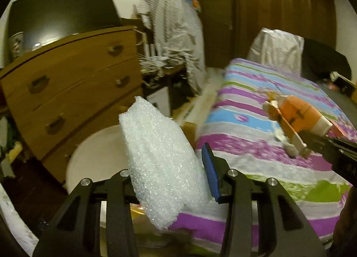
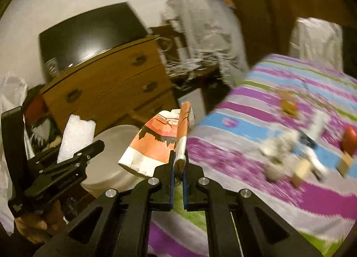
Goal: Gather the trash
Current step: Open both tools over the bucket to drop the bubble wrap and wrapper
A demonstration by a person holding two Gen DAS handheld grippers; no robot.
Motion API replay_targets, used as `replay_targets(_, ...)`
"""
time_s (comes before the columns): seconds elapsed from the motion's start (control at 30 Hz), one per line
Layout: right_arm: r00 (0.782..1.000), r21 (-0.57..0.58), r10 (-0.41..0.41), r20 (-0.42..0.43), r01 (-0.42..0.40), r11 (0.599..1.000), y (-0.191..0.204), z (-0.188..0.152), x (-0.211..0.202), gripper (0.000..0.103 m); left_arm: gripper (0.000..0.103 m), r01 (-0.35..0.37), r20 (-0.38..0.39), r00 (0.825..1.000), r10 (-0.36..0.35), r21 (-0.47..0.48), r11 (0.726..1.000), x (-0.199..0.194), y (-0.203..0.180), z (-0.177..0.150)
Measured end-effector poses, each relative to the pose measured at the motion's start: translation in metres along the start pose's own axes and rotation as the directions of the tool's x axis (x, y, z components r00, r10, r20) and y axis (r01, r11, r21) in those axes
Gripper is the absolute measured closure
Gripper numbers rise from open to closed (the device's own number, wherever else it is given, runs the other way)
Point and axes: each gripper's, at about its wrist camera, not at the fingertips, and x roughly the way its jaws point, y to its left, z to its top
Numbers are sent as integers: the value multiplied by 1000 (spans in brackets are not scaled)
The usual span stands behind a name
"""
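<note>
While the white foam packing sheet [image 1: 160,167] stands upright between the left gripper's [image 1: 169,181] jaws, pinched against the blue pad on its right finger, the jaws are closed only as far as the thick foam allows. Seen from the right wrist, the same foam [image 2: 75,138] sticks up out of that gripper [image 2: 89,152], whose handle is wrapped by the person's left hand [image 2: 38,223]. Just beyond the foam sits a round white bin [image 1: 96,156], on the floor between the bed and the dresser; from the right wrist its rim [image 2: 116,156] lies below both held items. The right gripper [image 2: 178,167] is squeezed nearly shut on a flattened orange-and-white paper carton [image 2: 156,143], which hangs out to the left of the fingers over the bin's edge; the left wrist view shows that carton [image 1: 299,114] held above the bed. On the striped purple, blue and green bedspread [image 2: 245,201] lie more scraps, blurred: crumpled grey paper [image 2: 279,152], a small tan block [image 2: 301,170], a red rounded object [image 2: 349,141] and a yellowish piece [image 2: 289,104]. Behind the bin stands a wooden chest of drawers [image 1: 73,83] with a dark television [image 1: 62,14] on top, and a striped cloth [image 1: 169,23] hangs beside it.
</note>
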Motion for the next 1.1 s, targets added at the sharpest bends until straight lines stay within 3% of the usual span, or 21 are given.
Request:
replay_targets(0.27, 992, -92, 86, -96, -95, 991, 83, 38, 69, 97, 62, -112, -5, 994, 112, 0, 994, 4, 64, 13)
replay_targets(0.53, 976, -121, 134, -169, -156, 980, 130, 48, 120, 97, 62, -148, -50, 988, 148, 3, 989, 24, 103, 11)
replay_targets(0.67, 972, -139, 132, -194, -160, 977, 143, 49, 138, 97, 62, -109, -90, 990, 108, -8, 994, 37, 118, 9)
replay_targets(0.87, 967, -145, 117, -228, -152, 978, 143, 44, 153, 97, 62, 16, -155, 988, -24, -55, 998, 57, 147, 7)
replay_targets(1.1, 962, -162, 100, -254, -144, 976, 145, 44, 168, 97, 62, 108, -167, 978, -123, -93, 990, 63, 167, 6)
